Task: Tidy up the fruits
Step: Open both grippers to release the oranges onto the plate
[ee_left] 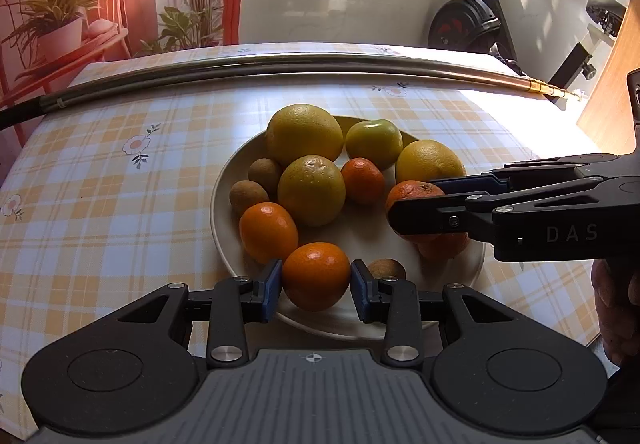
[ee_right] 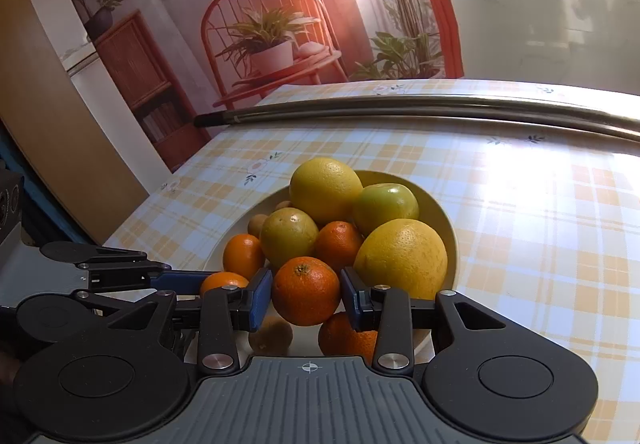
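A cream plate (ee_left: 218, 204) on the checked tablecloth holds several fruits: large yellow-green citrus (ee_left: 304, 134), a green apple (ee_left: 374, 142), mandarins (ee_left: 362, 180) and brown kiwis (ee_left: 248, 196). My left gripper (ee_left: 316, 282) is shut on an orange mandarin (ee_left: 316, 268) at the plate's near edge. My right gripper (ee_right: 306, 298) is shut on another mandarin (ee_right: 306, 284), held just above a mandarin (ee_right: 344, 338) and a kiwi (ee_right: 270, 336). In the left wrist view the right gripper (ee_left: 424, 200) reaches in from the right over the plate's right side. The plate's rim (ee_right: 448, 220) also shows in the right wrist view.
A long metal pole (ee_left: 280, 62) lies across the back of the table. An exercise bike (ee_left: 480, 16) stands behind the far right corner, and a wooden panel (ee_left: 612, 84) is at the right. A person's hand (ee_left: 616, 304) holds the right gripper.
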### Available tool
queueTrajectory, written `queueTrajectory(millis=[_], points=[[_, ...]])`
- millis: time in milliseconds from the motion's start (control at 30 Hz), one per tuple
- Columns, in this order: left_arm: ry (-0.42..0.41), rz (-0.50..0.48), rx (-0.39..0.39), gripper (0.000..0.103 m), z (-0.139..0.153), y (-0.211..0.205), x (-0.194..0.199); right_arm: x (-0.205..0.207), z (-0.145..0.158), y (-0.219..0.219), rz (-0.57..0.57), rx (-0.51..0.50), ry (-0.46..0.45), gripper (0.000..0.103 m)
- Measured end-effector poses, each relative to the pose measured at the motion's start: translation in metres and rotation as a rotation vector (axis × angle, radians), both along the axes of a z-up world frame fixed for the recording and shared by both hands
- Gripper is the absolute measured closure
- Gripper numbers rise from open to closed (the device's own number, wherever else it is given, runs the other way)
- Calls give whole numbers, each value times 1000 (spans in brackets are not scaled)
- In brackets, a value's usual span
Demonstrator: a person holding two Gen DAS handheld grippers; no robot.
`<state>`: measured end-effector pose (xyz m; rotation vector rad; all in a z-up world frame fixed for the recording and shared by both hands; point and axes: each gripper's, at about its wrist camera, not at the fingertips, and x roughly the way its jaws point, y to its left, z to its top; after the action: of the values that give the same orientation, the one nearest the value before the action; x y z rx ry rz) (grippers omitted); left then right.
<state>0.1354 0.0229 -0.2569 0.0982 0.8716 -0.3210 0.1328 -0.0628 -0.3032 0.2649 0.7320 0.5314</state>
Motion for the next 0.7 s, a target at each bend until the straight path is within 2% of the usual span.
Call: queueTrajectory(millis=[467,600,700], points=[[0,24,-4,64,1,3,1,-1,2,0,-5,-5,-11,68],[-17,42,-18,64,6,6,0,-4,9,0,-11,-27,-42,67],[-37,66,-35,63,13,9,-1,-8,19,-1,-24,-54,-83,61]])
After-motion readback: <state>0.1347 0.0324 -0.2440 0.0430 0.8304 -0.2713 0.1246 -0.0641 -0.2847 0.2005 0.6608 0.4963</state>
